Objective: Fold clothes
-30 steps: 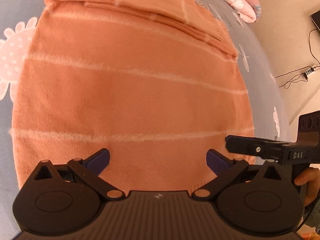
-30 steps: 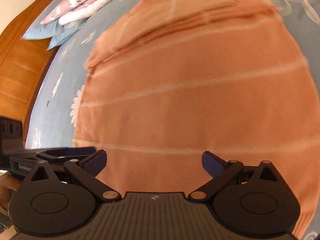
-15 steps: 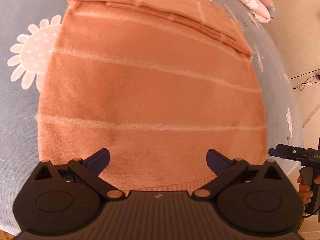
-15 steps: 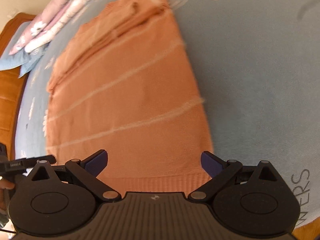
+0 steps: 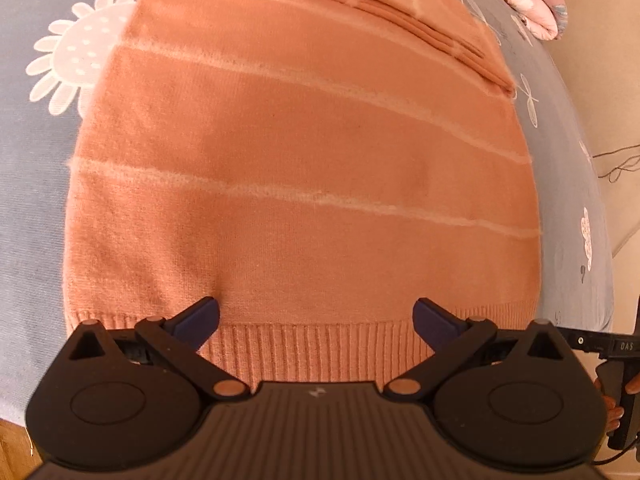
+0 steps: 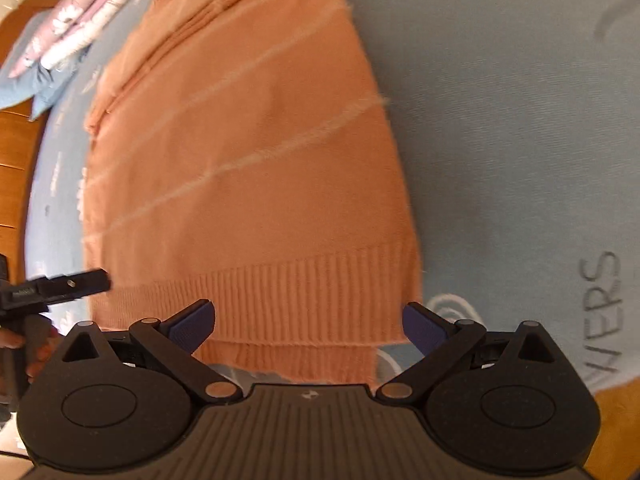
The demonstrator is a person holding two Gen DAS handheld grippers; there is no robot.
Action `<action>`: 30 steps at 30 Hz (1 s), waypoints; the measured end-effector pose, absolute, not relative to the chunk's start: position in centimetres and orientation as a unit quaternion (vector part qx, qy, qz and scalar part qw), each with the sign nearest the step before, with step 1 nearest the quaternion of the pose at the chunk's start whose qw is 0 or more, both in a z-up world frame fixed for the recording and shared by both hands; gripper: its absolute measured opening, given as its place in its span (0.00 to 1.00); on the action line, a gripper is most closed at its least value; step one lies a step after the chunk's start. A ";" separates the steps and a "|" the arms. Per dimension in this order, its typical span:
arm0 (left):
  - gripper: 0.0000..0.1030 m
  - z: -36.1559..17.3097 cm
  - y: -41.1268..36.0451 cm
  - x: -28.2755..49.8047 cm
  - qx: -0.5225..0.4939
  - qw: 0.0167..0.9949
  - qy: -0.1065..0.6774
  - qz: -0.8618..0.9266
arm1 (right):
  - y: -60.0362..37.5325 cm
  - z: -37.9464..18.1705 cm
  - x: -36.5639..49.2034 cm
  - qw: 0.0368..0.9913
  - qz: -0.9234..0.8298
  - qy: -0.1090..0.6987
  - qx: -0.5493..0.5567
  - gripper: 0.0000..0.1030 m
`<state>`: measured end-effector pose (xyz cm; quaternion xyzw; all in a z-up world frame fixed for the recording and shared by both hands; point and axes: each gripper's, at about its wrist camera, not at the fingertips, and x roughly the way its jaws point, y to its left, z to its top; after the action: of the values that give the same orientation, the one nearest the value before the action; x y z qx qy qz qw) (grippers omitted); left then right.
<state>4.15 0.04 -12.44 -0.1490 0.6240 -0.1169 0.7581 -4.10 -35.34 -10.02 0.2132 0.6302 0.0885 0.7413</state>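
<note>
An orange knit sweater (image 5: 300, 152) with thin pale stripes lies flat on a blue bedsheet (image 5: 32, 184), its sleeves folded across the far end. Its ribbed hem (image 5: 320, 348) is nearest me. My left gripper (image 5: 316, 320) hovers open over the hem, nothing between its blue fingertips. The right wrist view shows the same sweater (image 6: 248, 152) and its ribbed hem (image 6: 304, 292). My right gripper (image 6: 308, 322) stands open above the hem's right corner, holding nothing.
Pink and white pillows (image 6: 80, 20) lie at the far end of the bed, by a wooden headboard (image 6: 16, 128). The other gripper's arm (image 6: 52, 286) juts in at the left. Cables (image 5: 616, 164) trail on the floor to the right.
Both grippers have pulled back toward the hem, which now shows in full. The right gripper has swung to the sweater's right edge. Both stay open.
</note>
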 end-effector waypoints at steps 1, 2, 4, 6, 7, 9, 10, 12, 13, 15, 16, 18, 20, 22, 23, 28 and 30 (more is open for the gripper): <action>0.99 -11.7 0.2 3.9 -0.147 0.769 0.613 -0.111 | -34.9 -9.3 -4.2 0.747 0.092 0.626 0.202 0.99; 0.99 -10.9 0.4 3.6 -0.140 0.779 0.603 -0.100 | -34.2 -8.5 -4.2 0.755 0.095 0.622 0.182 0.99; 0.99 -9.9 1.0 3.0 -0.119 0.790 0.597 -0.071 | -32.1 -7.2 -4.3 0.774 0.107 0.614 0.114 0.99; 0.99 -9.4 2.0 2.6 -0.104 0.791 0.602 -0.042 | -28.7 -6.5 -4.3 0.787 0.133 0.601 0.029 0.99; 0.99 -9.3 2.7 2.3 -0.104 0.788 0.606 -0.030 | -26.9 -6.2 -4.4 0.791 0.148 0.593 -0.016 0.99; 0.99 -9.4 4.2 2.0 -0.121 0.782 0.611 -0.011 | -22.9 -6.2 -4.6 0.788 0.190 0.578 -0.100 0.98; 0.99 -9.5 4.9 1.9 -0.129 0.779 0.613 -0.002 | -21.0 -6.3 -4.9 0.783 0.213 0.568 -0.136 0.98; 0.99 -9.6 6.0 1.5 -0.144 0.781 0.607 0.020 | -17.4 -6.4 -5.4 0.772 0.258 0.547 -0.197 0.97; 0.99 -9.6 6.5 1.3 -0.152 0.782 0.604 0.031 | -16.0 -6.4 -5.7 0.768 0.277 0.537 -0.213 0.96; 0.99 -9.6 7.5 0.8 -0.153 0.786 0.597 0.056 | -13.7 -6.2 -6.3 0.758 0.307 0.526 -0.234 0.96; 0.99 -9.6 7.9 0.6 -0.146 0.789 0.593 0.070 | -12.6 -6.2 -6.4 0.753 0.319 0.523 -0.241 0.96; 0.99 -9.7 8.7 0.3 -0.140 0.792 0.590 0.077 | -11.7 -6.1 -6.7 0.745 0.331 0.524 -0.246 0.96; 0.99 -9.7 9.4 0.0 -0.139 0.793 0.588 0.080 | -11.6 -6.1 -6.4 0.739 0.332 0.532 -0.248 0.96; 0.99 -9.7 9.8 -0.2 -0.125 0.796 0.586 0.086 | -12.0 -6.3 -6.2 0.737 0.326 0.533 -0.258 0.96; 0.99 -9.7 9.9 -0.3 -0.111 0.799 0.583 0.091 | -12.3 -6.4 -6.1 0.736 0.324 0.534 -0.263 0.96; 0.99 -11.9 9.6 -0.5 -0.073 0.782 0.617 0.057 | -12.1 -7.4 -3.9 0.735 0.318 0.540 -0.260 0.96; 0.99 -12.8 8.7 -1.4 -0.057 0.773 0.631 0.020 | -11.9 -7.4 -3.2 0.739 0.313 0.545 -0.242 0.96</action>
<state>-1.40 8.66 -12.80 -0.0565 0.6313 0.0200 0.7732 -3.20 -11.94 -7.42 -0.2423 0.5449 0.3131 0.7392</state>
